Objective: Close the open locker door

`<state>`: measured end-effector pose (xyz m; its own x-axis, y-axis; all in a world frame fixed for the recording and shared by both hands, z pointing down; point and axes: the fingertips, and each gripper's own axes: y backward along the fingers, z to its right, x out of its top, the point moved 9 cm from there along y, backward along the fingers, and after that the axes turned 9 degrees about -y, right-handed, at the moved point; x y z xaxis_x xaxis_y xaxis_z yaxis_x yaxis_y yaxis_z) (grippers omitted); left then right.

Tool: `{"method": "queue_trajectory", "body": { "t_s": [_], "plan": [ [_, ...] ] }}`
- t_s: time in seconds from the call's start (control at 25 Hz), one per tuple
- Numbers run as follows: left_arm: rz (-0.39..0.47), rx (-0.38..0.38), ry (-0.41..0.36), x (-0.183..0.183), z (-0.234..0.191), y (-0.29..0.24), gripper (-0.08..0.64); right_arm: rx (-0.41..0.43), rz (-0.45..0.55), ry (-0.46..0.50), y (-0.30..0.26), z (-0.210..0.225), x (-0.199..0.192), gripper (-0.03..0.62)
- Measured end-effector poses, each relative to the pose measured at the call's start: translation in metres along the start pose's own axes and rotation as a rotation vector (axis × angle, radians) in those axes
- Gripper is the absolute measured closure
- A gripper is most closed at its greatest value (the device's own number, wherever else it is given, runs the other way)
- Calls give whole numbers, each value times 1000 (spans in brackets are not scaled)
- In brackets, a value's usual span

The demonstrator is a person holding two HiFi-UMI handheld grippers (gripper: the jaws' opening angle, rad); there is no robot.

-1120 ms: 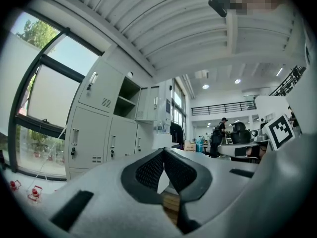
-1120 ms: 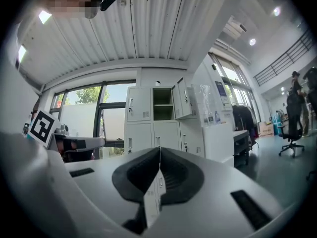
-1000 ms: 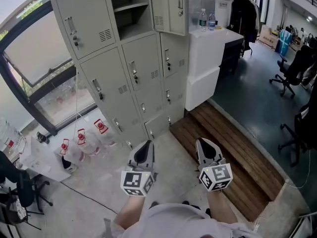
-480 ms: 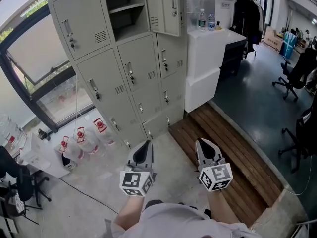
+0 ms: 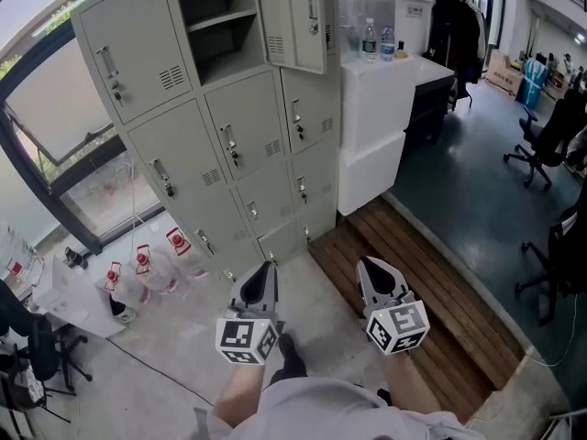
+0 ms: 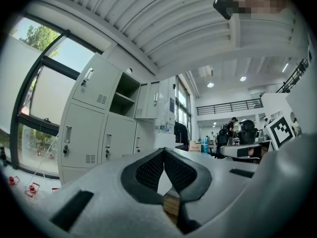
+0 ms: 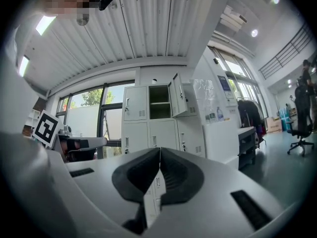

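A grey bank of lockers [image 5: 229, 126] stands ahead of me. One upper compartment [image 5: 211, 21] is open, with a shelf inside, and its door [image 5: 303, 16] swings out to the right. The open door [image 7: 177, 99] also shows in the right gripper view, and the open compartment [image 6: 124, 95] in the left gripper view. My left gripper [image 5: 261, 278] and right gripper [image 5: 376, 273] hang low over the floor, well short of the lockers. Both are shut, tips touching, with nothing held.
A white cabinet [image 5: 385, 108] with two bottles [image 5: 378, 39] stands right of the lockers. Water jugs with red caps [image 5: 142, 264] sit on the floor at left. A wooden platform [image 5: 431, 291] runs to my right, with office chairs [image 5: 541, 145] beyond.
The lockers have shifted left and down in the head view as I step nearer. Both grippers keep their pose.
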<state>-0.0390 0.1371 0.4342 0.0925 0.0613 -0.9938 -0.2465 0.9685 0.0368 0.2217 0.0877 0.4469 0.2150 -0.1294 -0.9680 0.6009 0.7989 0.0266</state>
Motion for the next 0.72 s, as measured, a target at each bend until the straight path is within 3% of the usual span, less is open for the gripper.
{"method": "queue_trajectory", "body": {
  "t_s": [0.24, 0.72],
  "plan": [
    [6, -37, 6, -11, -42, -63, 553, -37, -8, 5, -66, 21, -3, 580],
    [22, -152, -12, -16, -181, -211, 552, -116, 14, 14, -247, 29, 11, 579]
  ]
}}
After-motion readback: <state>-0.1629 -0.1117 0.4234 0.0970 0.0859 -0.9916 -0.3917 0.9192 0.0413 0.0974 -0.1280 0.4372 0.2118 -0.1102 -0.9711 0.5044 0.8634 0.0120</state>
